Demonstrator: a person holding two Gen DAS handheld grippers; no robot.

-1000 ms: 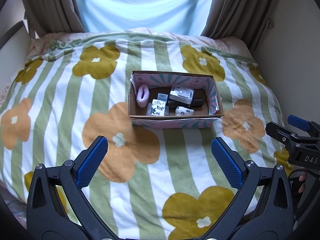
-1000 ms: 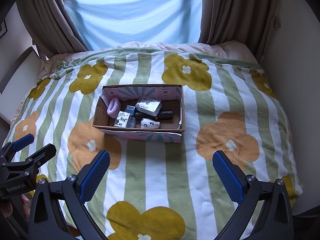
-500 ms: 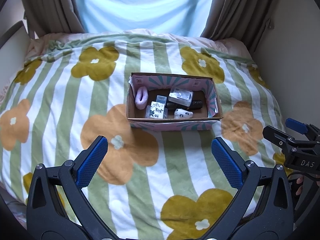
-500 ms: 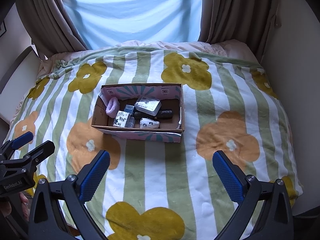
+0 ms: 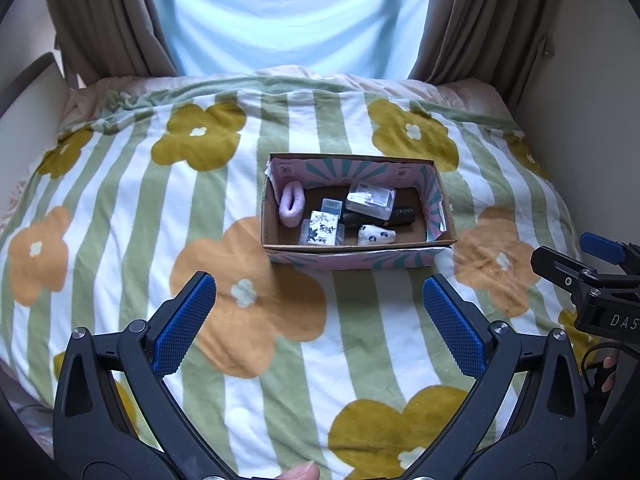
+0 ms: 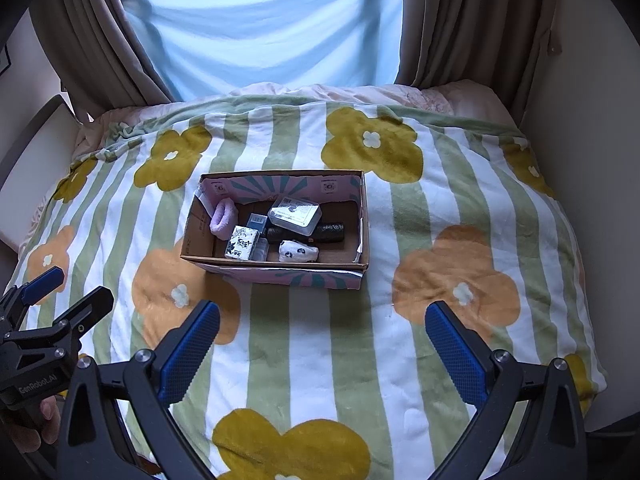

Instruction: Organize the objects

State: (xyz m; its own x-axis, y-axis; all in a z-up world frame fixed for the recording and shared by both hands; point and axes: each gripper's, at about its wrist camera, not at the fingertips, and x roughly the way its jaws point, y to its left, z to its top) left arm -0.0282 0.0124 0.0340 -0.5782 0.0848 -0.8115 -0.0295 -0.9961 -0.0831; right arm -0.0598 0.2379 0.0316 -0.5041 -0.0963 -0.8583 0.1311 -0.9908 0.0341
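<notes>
Left wrist | left gripper (image 5: 319, 310) spread | right gripper (image 6: 322, 336) spread | box (image 5: 356, 258) mid-blanket (image 5: 120, 200)

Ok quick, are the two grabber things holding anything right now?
Left gripper: open, holding nothing, above the blanket.
Right gripper: open, holding nothing, above the blanket too.

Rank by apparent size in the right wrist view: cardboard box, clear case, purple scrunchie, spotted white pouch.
1. cardboard box
2. clear case
3. purple scrunchie and spotted white pouch look about alike; not ranked.
</notes>
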